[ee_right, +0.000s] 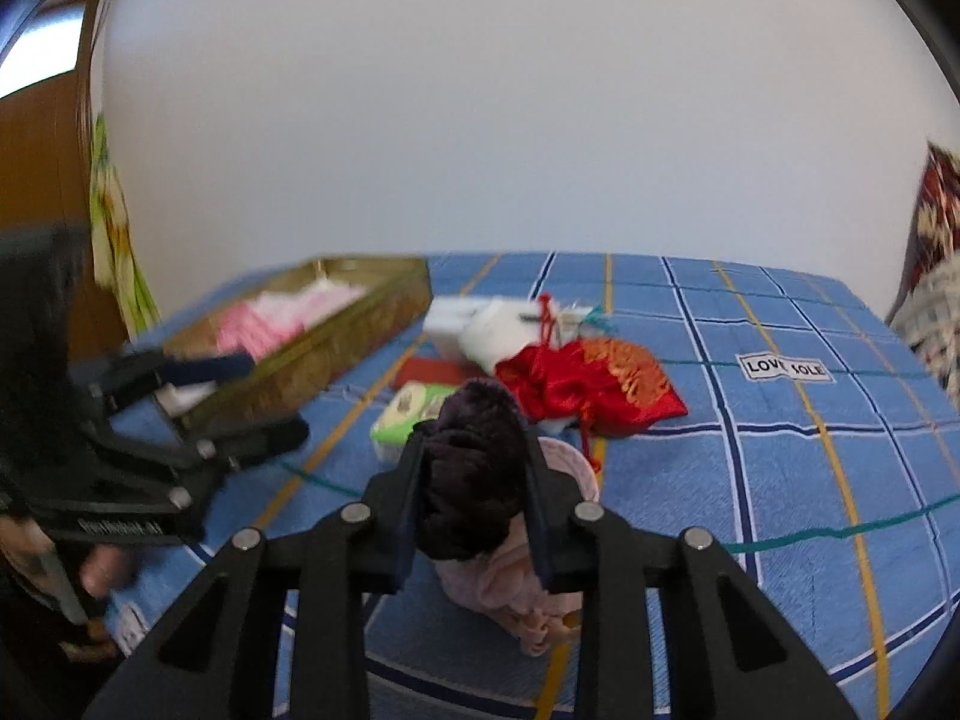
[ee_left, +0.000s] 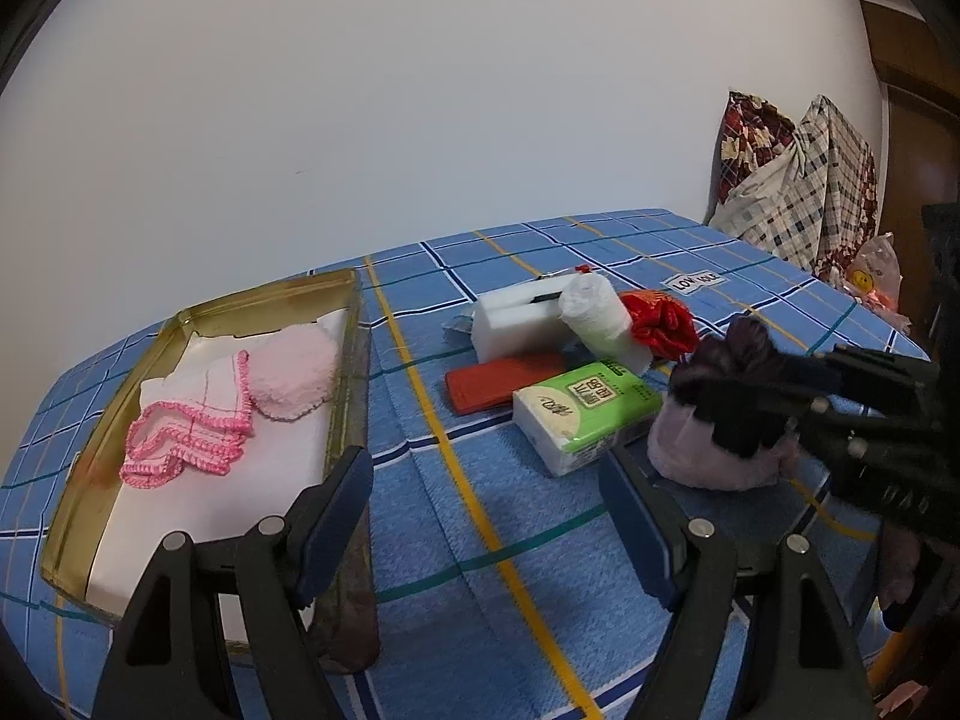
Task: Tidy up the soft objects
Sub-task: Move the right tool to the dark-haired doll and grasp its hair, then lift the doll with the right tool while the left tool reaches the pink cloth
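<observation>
Your right gripper (ee_right: 474,480) has its fingers clamped on the dark purple plush (ee_right: 471,480), which sits on a pale pink cloth (ee_right: 510,588) on the blue checked bedspread (ee_right: 780,480). Risk: lifting may drag the pink cloth along or let the plush slip. Count: two pink items in one gold tray (ee_left: 198,318); your left gripper (ee_left: 486,516) hovers, fingers apart, beside it.

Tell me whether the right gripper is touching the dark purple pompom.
Touching. The right wrist view shows the right gripper with both fingers pressed against the sides of the dark purple pompom, no gap on either side.
</observation>
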Action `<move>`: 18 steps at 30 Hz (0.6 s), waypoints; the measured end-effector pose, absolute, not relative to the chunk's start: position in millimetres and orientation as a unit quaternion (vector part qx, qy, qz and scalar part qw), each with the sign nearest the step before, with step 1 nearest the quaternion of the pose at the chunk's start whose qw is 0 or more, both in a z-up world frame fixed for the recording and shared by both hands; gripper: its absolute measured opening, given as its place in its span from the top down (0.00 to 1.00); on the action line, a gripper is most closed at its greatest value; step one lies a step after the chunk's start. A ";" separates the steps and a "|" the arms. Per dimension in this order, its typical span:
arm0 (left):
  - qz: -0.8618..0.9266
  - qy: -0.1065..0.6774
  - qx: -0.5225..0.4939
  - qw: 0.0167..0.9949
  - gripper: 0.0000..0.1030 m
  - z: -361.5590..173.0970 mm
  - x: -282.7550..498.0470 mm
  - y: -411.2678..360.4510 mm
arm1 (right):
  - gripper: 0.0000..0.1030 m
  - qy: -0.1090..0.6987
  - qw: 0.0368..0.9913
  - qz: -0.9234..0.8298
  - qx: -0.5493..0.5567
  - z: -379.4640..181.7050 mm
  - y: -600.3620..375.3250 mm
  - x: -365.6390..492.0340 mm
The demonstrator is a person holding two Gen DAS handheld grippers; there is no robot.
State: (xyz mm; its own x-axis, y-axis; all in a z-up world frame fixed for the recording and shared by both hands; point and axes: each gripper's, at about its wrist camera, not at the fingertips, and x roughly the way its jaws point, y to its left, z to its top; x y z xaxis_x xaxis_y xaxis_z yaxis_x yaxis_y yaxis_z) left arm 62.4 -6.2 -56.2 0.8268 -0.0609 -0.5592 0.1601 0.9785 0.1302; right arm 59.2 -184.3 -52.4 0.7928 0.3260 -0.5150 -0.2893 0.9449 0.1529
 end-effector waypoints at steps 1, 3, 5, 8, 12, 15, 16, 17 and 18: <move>-0.058 0.289 0.086 0.952 0.23 -56.2 62.6 -7.7 | 0.71 0.272 0.948 0.159 0.036 -49.9 -186.3 59.1; -0.063 0.289 0.084 0.952 0.23 -55.8 62.2 -12.4 | 0.71 0.258 0.954 0.149 0.039 -44.3 -191.1 55.5; -0.116 0.267 0.058 0.955 0.23 -55.8 61.7 -19.9 | 0.71 0.252 0.957 0.135 0.041 -40.5 -195.8 53.9; -0.129 0.270 0.064 0.952 0.23 -57.7 60.9 -33.4 | 0.71 0.256 0.954 0.146 0.064 -39.5 -202.8 53.7; -0.130 0.276 0.069 0.950 0.23 -60.9 62.6 -39.0 | 0.71 0.264 0.946 0.164 0.089 -41.7 -208.7 52.1; -0.125 0.280 0.061 0.950 0.23 -61.1 64.9 -36.0 | 0.69 0.281 0.947 0.145 0.055 -48.5 -202.8 52.0; -0.122 0.281 0.059 0.950 0.23 -61.4 65.7 -35.0 | 0.67 0.290 0.946 0.138 0.041 -52.1 -200.1 53.8; -0.121 0.282 0.059 0.950 0.23 -61.7 65.6 -35.5 | 0.66 0.295 0.946 0.134 0.030 -54.8 -197.2 54.3; -0.121 0.282 0.060 0.950 0.23 -62.0 65.6 -36.1 | 0.66 0.297 0.945 0.132 0.021 -55.9 -194.2 54.6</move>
